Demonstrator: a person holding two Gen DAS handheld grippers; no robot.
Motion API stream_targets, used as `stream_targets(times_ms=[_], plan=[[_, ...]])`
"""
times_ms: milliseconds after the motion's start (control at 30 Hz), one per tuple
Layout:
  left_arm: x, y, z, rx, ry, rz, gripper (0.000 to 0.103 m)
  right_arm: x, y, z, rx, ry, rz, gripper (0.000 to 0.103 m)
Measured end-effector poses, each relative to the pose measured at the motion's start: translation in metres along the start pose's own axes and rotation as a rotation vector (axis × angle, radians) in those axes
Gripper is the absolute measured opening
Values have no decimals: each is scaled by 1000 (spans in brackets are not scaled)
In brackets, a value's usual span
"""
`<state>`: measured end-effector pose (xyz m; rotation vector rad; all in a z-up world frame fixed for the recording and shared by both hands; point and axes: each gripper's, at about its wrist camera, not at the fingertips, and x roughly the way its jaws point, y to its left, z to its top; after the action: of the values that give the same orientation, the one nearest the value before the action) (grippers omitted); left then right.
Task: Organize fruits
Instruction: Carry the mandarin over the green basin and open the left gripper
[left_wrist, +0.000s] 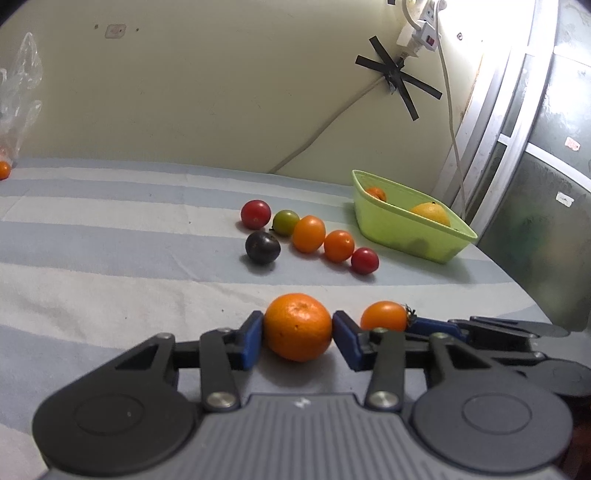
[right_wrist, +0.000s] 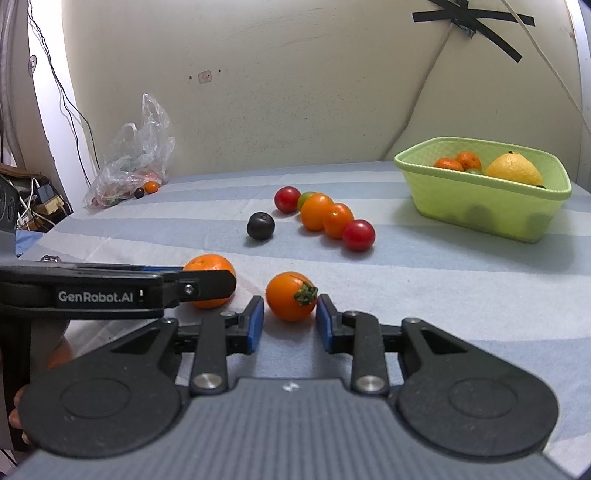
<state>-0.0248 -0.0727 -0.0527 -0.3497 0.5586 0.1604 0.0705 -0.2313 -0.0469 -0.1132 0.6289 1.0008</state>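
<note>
My left gripper (left_wrist: 297, 328) is shut on a mandarin (left_wrist: 298, 327) that rests on the striped cloth; it also shows in the right wrist view (right_wrist: 209, 266). My right gripper (right_wrist: 290, 321) is open around an orange tomato (right_wrist: 290, 301) with a green stem; a small gap remains on the left side. That tomato shows in the left wrist view (left_wrist: 384, 315). A green basket (right_wrist: 484, 210) at the right holds two mandarins and a yellow fruit (right_wrist: 513, 170). Several small tomatoes and a dark fruit (right_wrist: 260, 226) lie in a cluster ahead.
A clear plastic bag (right_wrist: 129, 162) with small fruits lies at the far left by the wall. The table edge falls off at the right beside a window frame (left_wrist: 517, 122). Cables hang on the wall (left_wrist: 448, 110).
</note>
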Motion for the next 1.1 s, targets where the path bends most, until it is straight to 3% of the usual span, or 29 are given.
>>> stream_targets(times_ms=[200, 333, 533, 633, 867, 1100], plan=[[3, -3, 6, -22, 26, -67, 40, -7, -6, 0, 31, -42, 19, 31], [13, -19, 35, 17, 12, -111, 40, -11, -29, 18, 87, -72, 27, 31], [61, -55, 100, 42, -2, -230, 41, -13, -74, 58, 88, -215, -136, 31], [97, -68, 121, 21, 31, -259, 41, -2, -90, 66, 76, -236, -218, 31], [146, -75, 129, -26, 107, -248, 43, 20, -103, 59, 73, -239, -267, 34], [132, -63, 139, -63, 57, -249, 44, 4, -114, 54, 105, -322, -299, 41]])
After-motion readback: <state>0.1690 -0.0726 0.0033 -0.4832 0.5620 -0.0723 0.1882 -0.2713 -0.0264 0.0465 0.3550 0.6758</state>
